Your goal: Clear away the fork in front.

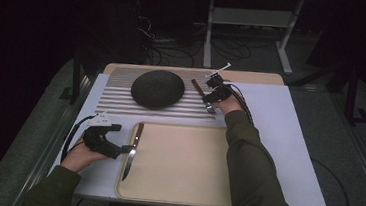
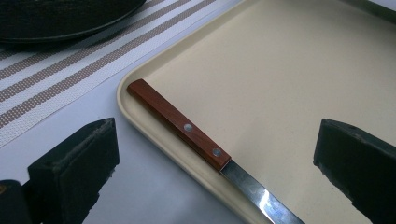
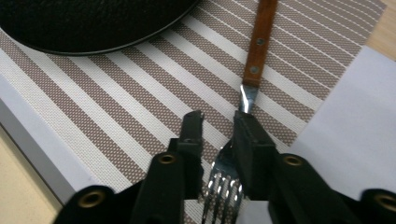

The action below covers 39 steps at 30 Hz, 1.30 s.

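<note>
The white surface carries a beige rectangular plastic tray along its near edge and a brown-and-white striped woven placemat along its far edge. A dark round domed dish sits on the middle of the placemat, just left of the fork.

Left hand-held gripper: positioned at the left edge of the tray. In the left gripper view its two black jaws stand wide apart, one over the surface and one over the tray. They grip nothing. The wooden-handled steel knife lies between them, apart from both pads. The knife rests just inside the tray's left rim. Its long axis runs parallel to that rim, handle toward the far left corner of the tray, blade toward the near edge.

Right hand-held gripper: positioned over the right end of the placemat. In the right gripper view its jaws are slightly parted and straddle the neck of the wooden-handled steel fork. Whether the pads press on the neck cannot be told. The fork lies on the placemat near its right edge. Its long axis runs from the far edge toward the near edge, handle far, tines near.
</note>
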Each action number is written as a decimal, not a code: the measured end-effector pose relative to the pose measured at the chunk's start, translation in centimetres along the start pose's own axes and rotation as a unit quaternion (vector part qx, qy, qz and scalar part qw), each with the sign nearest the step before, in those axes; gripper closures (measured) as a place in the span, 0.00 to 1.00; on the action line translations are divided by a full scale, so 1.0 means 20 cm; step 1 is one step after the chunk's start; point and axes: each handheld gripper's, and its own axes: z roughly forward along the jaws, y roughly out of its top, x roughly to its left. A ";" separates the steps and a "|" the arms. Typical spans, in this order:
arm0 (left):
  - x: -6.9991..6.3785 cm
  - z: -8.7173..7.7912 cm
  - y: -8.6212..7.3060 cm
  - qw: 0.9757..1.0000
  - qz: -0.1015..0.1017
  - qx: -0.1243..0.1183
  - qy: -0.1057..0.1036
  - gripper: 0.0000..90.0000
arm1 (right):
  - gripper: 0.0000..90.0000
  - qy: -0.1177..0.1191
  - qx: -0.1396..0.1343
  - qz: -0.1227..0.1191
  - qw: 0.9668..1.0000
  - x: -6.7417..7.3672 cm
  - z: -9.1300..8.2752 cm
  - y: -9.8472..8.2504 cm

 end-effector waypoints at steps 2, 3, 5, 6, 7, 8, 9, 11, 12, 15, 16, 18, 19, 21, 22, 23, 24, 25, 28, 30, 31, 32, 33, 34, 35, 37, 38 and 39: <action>0.00 0.00 0.00 1.000 -0.001 0.000 0.000 0.00 | 0.74 -0.003 0.000 0.003 1.000 -0.01 0.00 0.00; 0.00 0.00 0.00 1.000 -0.001 0.000 0.000 0.00 | 0.72 -0.003 0.002 0.005 1.000 -0.01 0.00 0.00; 0.00 0.00 0.00 1.000 -0.001 0.000 0.000 0.00 | 0.69 -0.006 0.005 0.006 1.000 -0.02 0.00 0.00; 0.00 0.00 0.00 1.000 -0.001 0.000 0.000 0.00 | 0.68 -0.006 0.007 0.007 1.000 -0.03 0.01 0.00; 0.00 0.00 0.00 1.000 -0.001 0.001 0.000 0.00 | 0.68 -0.006 0.009 0.011 1.000 -0.03 0.01 0.00; 0.00 0.00 0.00 1.000 0.000 0.001 -0.001 0.00 | 0.68 -0.008 0.012 0.012 1.000 -0.04 0.02 0.00; 0.00 0.00 0.00 1.000 -0.001 0.001 -0.001 0.00 | 0.68 -0.010 0.016 0.013 1.000 -0.04 0.03 0.00; 0.00 0.00 0.00 1.000 0.000 0.000 -0.001 0.00 | 0.68 -0.011 0.020 0.014 1.000 -0.04 0.04 0.00; 0.00 0.00 0.00 1.000 0.000 0.000 -0.001 0.00 | 0.68 -0.012 0.024 0.014 1.000 -0.05 0.05 0.01; 0.00 0.00 0.00 1.000 -0.001 -0.001 -0.002 0.00 | 0.68 -0.015 0.028 0.018 0.999 -0.06 0.07 0.02; 0.01 0.00 0.00 1.000 -0.001 -0.001 -0.002 0.00 | 0.69 -0.015 0.028 0.016 0.999 -0.06 0.07 0.03; 0.01 0.00 0.00 1.000 -0.001 -0.002 -0.002 0.00 | 0.69 -0.018 0.034 0.015 0.999 -0.06 0.08 0.03; 0.01 0.00 0.00 1.000 -0.001 -0.002 -0.002 0.00 | 0.69 -0.019 0.037 0.013 0.999 -0.06 0.09 0.04; 0.00 0.00 0.00 1.000 -0.001 -0.003 -0.003 0.00 | 0.69 -0.022 0.041 0.014 0.999 -0.06 0.10 0.05; 0.00 0.00 0.00 1.000 -0.001 -0.002 -0.003 0.00 | 0.70 -0.022 0.042 0.013 0.999 -0.06 0.10 0.05; 0.00 0.00 0.00 1.000 0.000 -0.003 -0.003 0.00 | 0.70 -0.023 0.044 0.013 0.999 -0.06 0.10 0.06; 0.00 0.00 0.00 1.000 -0.001 -0.003 -0.003 0.00 | 0.70 -0.024 0.045 0.012 0.999 -0.06 0.11 0.07; 0.00 0.00 0.00 1.000 -0.001 -0.003 -0.003 0.00 | 0.70 -0.024 0.046 0.011 0.999 -0.06 0.11 0.07; 0.01 0.00 0.00 1.000 -0.001 -0.003 -0.003 0.00 | 0.71 -0.027 0.055 0.008 0.998 -0.06 0.14 0.08; 0.01 0.00 0.00 1.000 -0.001 -0.005 -0.003 0.00 | 0.71 -0.030 0.058 0.007 0.998 -0.06 0.15 0.09; 0.01 -0.01 0.00 1.000 -0.001 -0.005 -0.003 0.00 | 0.72 -0.030 0.061 0.009 0.998 -0.05 0.16 0.10; 0.01 -0.01 0.00 1.000 -0.001 -0.005 -0.003 0.00 | 0.72 -0.030 0.063 0.007 0.997 -0.05 0.17 0.10; 0.01 -0.01 0.00 1.000 -0.001 -0.005 -0.003 0.00 | 0.73 -0.032 0.065 0.006 0.997 -0.05 0.18 0.10; 0.01 -0.01 0.00 1.000 -0.001 -0.005 -0.004 0.00 | 0.73 -0.033 0.067 0.005 0.997 -0.05 0.18 0.10; 0.01 -0.01 0.00 1.000 -0.001 -0.005 -0.003 0.00 | 0.74 -0.033 0.068 0.005 0.997 -0.05 0.19 0.10; 0.01 -0.01 0.00 1.000 -0.002 -0.006 -0.004 0.00 | 0.75 -0.035 0.073 0.004 0.997 -0.05 0.20 0.10; 0.01 -0.01 0.00 1.000 -0.002 -0.006 -0.004 0.00 | 0.76 -0.037 0.074 0.003 0.997 -0.05 0.21 0.10; 0.01 -0.01 0.00 1.000 -0.001 -0.006 -0.004 0.00 | 0.77 -0.037 0.074 0.004 0.997 -0.05 0.21 0.10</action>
